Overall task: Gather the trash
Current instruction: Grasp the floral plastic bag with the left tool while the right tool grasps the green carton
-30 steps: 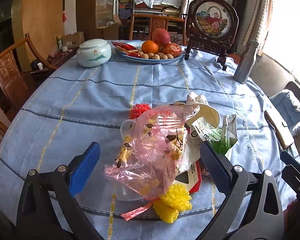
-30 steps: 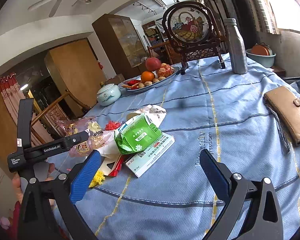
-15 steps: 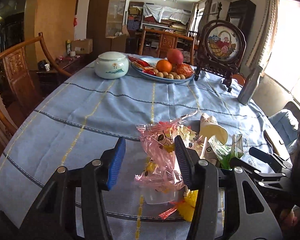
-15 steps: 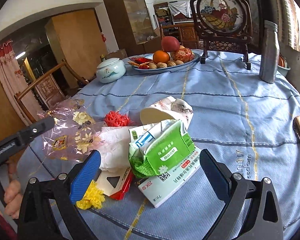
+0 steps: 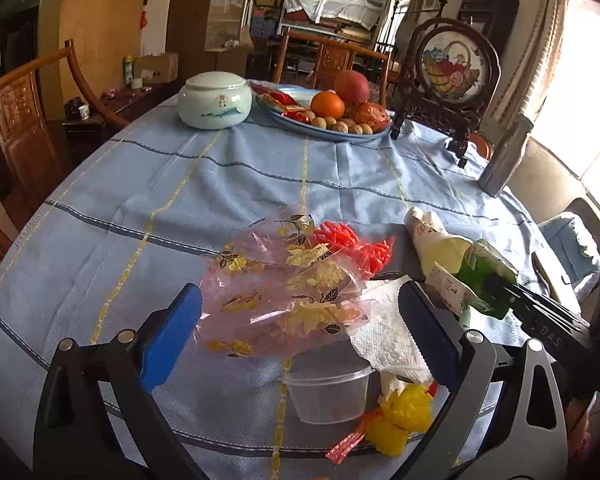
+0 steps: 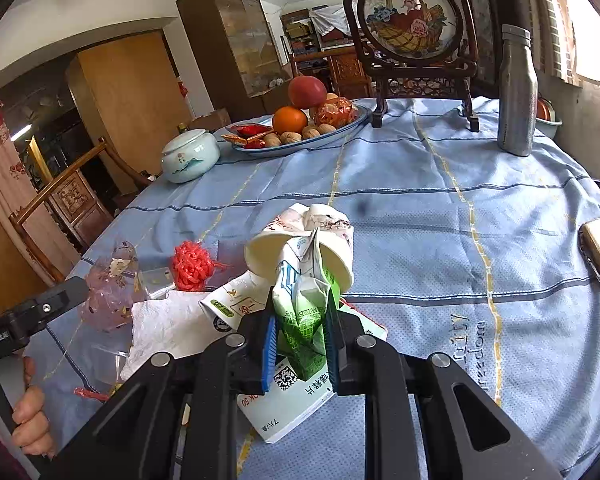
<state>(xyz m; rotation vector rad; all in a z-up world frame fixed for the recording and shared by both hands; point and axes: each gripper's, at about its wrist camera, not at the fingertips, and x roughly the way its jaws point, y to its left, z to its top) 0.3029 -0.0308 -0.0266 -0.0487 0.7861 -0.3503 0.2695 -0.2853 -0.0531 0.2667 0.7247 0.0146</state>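
We see our right gripper [image 6: 300, 338], jaws just closed, pinching the crumpled green-and-white carton [image 6: 302, 308] atop the trash heap on the blue checked tablecloth [image 6: 440, 208]. Our left gripper [image 5: 296, 326], jaws just reopened wide, straddles the pink flowered plastic bag [image 5: 284, 292] without pressing it. Beyond stands the fruit plate [image 6: 300, 136].
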